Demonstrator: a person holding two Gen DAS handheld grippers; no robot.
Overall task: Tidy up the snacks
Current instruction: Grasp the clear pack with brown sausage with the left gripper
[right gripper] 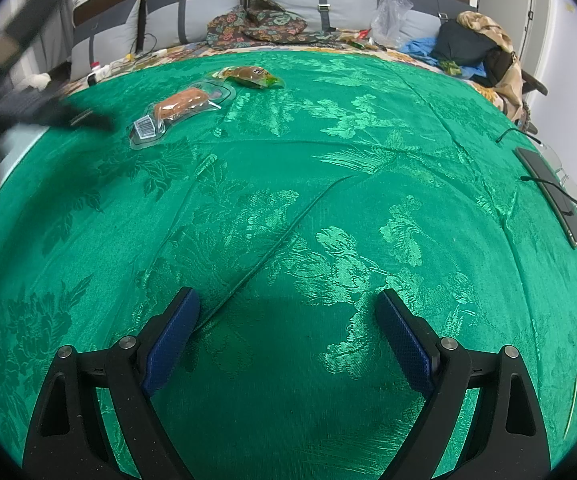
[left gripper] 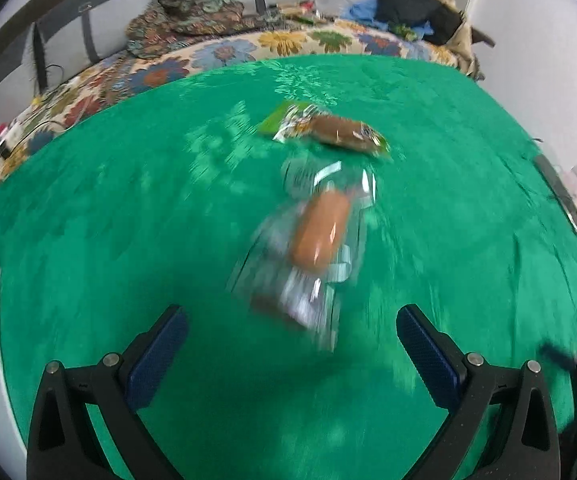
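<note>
Two wrapped snacks lie on a green brocade cloth [right gripper: 328, 208] spread over a bed. The nearer one, an orange-brown bun in a clear wrapper [left gripper: 316, 236], sits just ahead of the left gripper [left gripper: 292, 320], whose blue-padded jaws stand wide apart and hold nothing (this view is smeared by motion blur). Just beyond it lies a darker brown bun in a green-edged wrapper [left gripper: 340, 132]; whether the two packets touch is unclear. The right gripper [right gripper: 288, 304] hovers over bare cloth, well apart from both snacks, its jaws also spread and empty. A dark phone [right gripper: 552, 196] rests near the cloth's right edge.
</note>
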